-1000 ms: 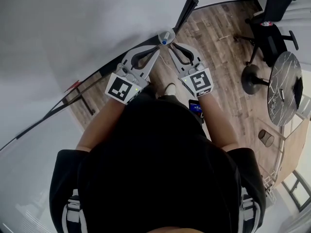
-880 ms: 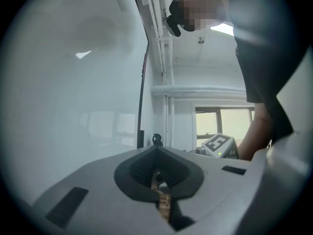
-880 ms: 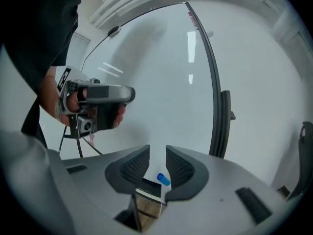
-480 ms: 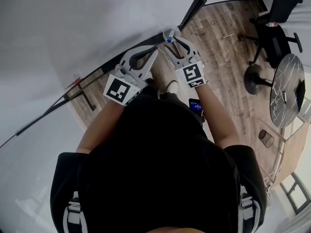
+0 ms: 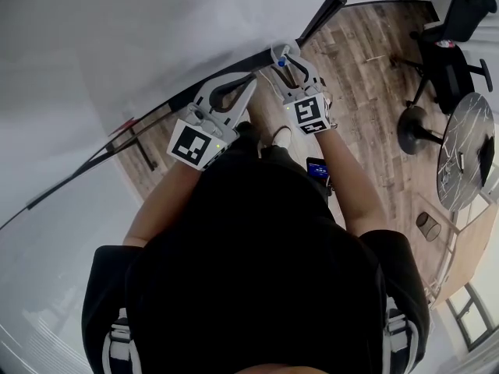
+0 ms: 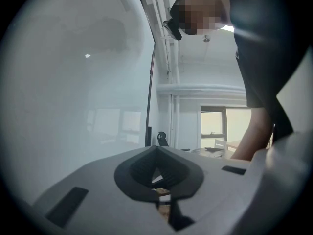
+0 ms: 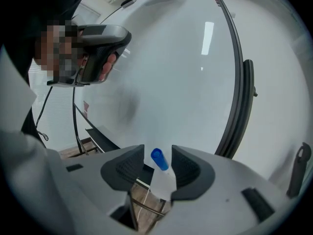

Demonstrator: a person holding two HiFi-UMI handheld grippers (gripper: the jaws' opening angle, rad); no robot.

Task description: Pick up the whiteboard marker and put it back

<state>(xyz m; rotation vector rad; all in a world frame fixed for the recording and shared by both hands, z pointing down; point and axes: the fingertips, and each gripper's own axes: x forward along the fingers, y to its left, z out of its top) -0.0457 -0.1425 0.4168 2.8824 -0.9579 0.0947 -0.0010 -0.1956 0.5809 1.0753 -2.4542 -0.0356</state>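
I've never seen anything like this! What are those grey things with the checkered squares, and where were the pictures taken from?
A person stands at a big whiteboard, holding a grey grabbing tool in each hand. The head view comes from a camera on the person's head, looking down. The two gripper views come from small cameras riding on the tools, looking along their fingers. The left gripper has its fingers closed together, with nothing inside. Between the fingers of the right gripper stands a white marker with a blue cap; it leans on one finger, and I can't tell whether it is squeezed. Below is wooden floor.
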